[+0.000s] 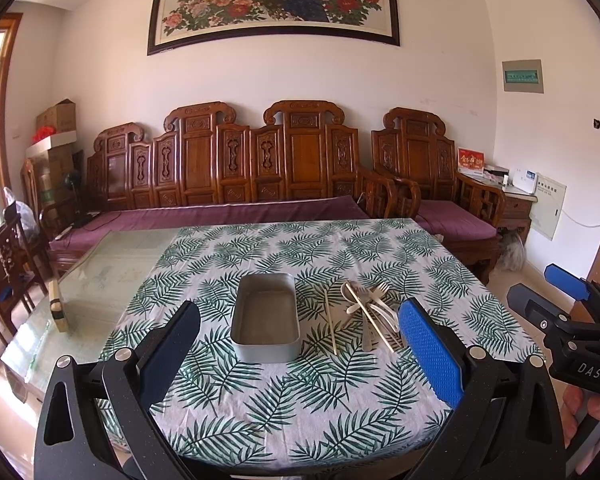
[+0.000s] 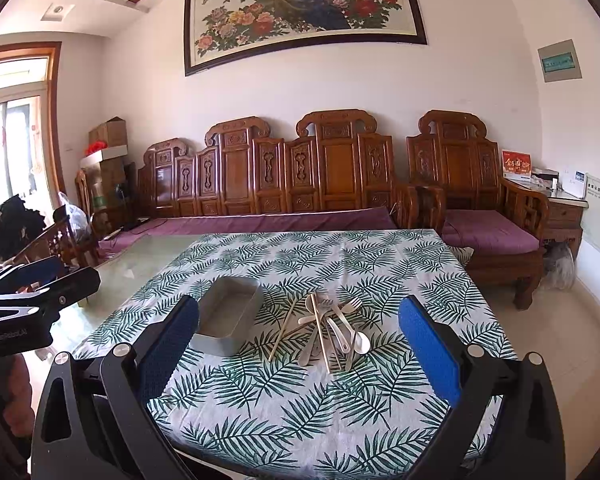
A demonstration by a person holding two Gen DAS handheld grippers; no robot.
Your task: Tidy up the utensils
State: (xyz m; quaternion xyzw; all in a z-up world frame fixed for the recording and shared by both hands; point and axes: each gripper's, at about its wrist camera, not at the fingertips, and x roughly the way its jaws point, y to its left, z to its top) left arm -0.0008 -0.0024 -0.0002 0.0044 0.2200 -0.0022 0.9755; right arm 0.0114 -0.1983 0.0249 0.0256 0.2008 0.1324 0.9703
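Note:
A grey metal tin (image 1: pixel 266 318) stands empty on the leaf-print tablecloth (image 1: pixel 300 400); it also shows in the right wrist view (image 2: pixel 229 316). To its right lies a pile of utensils (image 1: pixel 370 314) with forks, spoons and chopsticks, also in the right wrist view (image 2: pixel 332 330). One chopstick (image 1: pixel 331 322) lies apart between tin and pile. My left gripper (image 1: pixel 300 344) is open and empty, above the table's near side, facing the tin. My right gripper (image 2: pixel 300 344) is open and empty, facing the pile; it shows at the right edge of the left wrist view (image 1: pixel 572 312).
The cloth covers the right part of a glass-topped table (image 1: pixel 100 272). A small wooden block (image 1: pixel 58 306) stands on the glass at left. A carved wooden sofa (image 1: pixel 240 176) with purple cushions runs behind the table. Wooden chairs (image 1: pixel 4 264) stand at left.

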